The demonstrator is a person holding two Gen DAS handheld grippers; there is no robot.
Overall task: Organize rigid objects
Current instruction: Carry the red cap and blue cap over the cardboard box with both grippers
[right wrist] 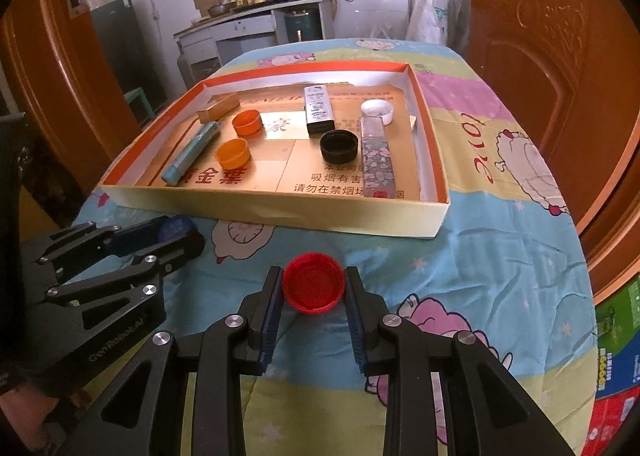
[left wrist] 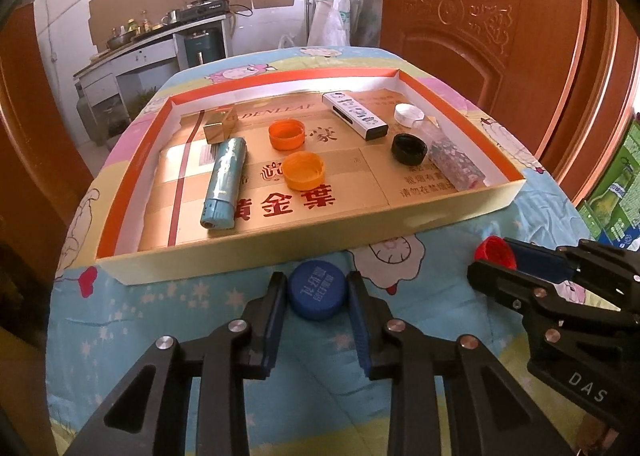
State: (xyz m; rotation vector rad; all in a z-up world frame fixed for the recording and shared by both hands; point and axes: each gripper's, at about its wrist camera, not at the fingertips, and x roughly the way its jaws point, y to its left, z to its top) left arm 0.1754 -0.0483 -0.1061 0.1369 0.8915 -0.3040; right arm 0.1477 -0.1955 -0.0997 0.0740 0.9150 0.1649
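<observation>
A shallow cardboard tray (left wrist: 320, 244) (right wrist: 280, 215) with orange inner walls lies on the table. In it are two orange caps (left wrist: 304, 171) (right wrist: 233, 153), a black cap (left wrist: 410, 149) (right wrist: 339, 145), a white cap (left wrist: 408, 114), a teal lighter (left wrist: 224, 181), a floral lighter (right wrist: 378, 161) and a white box (left wrist: 354, 115). My left gripper (left wrist: 317, 290) (right wrist: 176, 234) is shut on a blue cap (left wrist: 317, 290) just in front of the tray. My right gripper (right wrist: 314, 288) (left wrist: 494, 256) is shut on a red cap (right wrist: 314, 288) (left wrist: 494, 253) in front of the tray's right end.
The table carries a cartoon-printed cloth (right wrist: 500, 256). A small gold box (left wrist: 219, 125) stands at the tray's far left. A wooden door (left wrist: 500, 15) is close on the right. Colourful cartons (right wrist: 620, 356) sit beside the table at the right.
</observation>
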